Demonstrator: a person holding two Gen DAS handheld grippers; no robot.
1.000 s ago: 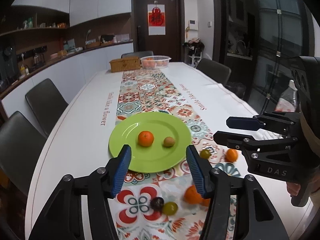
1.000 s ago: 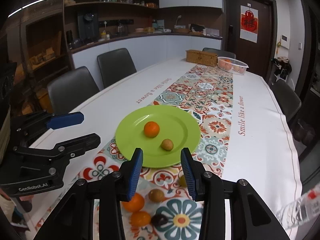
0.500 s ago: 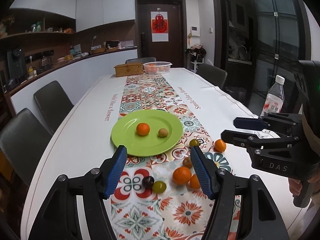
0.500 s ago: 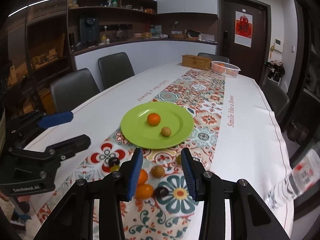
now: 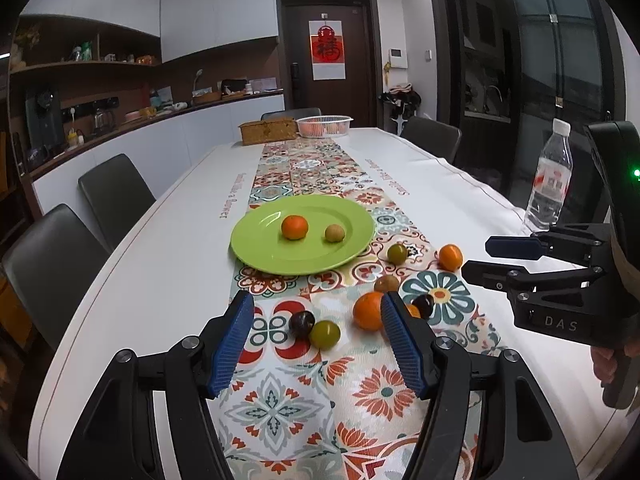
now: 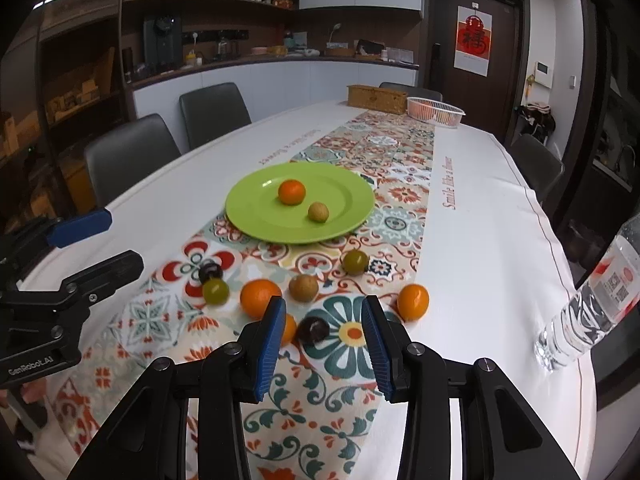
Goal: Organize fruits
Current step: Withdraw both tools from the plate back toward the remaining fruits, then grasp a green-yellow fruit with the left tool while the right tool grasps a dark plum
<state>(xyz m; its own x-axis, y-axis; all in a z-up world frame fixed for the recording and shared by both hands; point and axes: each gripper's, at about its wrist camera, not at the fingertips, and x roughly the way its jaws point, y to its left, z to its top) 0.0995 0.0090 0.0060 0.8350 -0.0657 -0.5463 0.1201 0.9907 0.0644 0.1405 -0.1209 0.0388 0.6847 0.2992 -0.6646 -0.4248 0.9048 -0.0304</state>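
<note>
**Both grippers empty, fruit waiting in front of the plate**

Left wrist view: the left hand-held gripper [image 5: 318, 344] has its jaws apart and nothing between them. Just beyond its fingertips a dark plum [image 5: 301, 323] and a green fruit [image 5: 324, 334] lie touching each other on the patterned runner [image 5: 280, 404]. A big orange [image 5: 368, 310] sits beside the right finger. Farther ahead is the green plate [image 5: 264, 254], which already holds an orange [image 5: 295, 227] and a small brown fruit [image 5: 335, 233]; I judge it is the place where the fruit is collected. The right hand-held gripper [image 5: 508, 258] shows from the side, off to the right. Only this view shows the water bottle [image 5: 549, 186] fully, standing upright.

Right wrist view: the right hand-held gripper [image 6: 324, 338] has a narrower gap, also empty. A dark fruit [image 6: 315, 329] lies just ahead between its fingers, so it is probably the next one to take. This view shows clearly a small orange [image 6: 289, 329] that is half hidden behind a finger in the other view, and an orange [image 6: 413, 301] to the right on the table [image 6: 492, 256].
</note>
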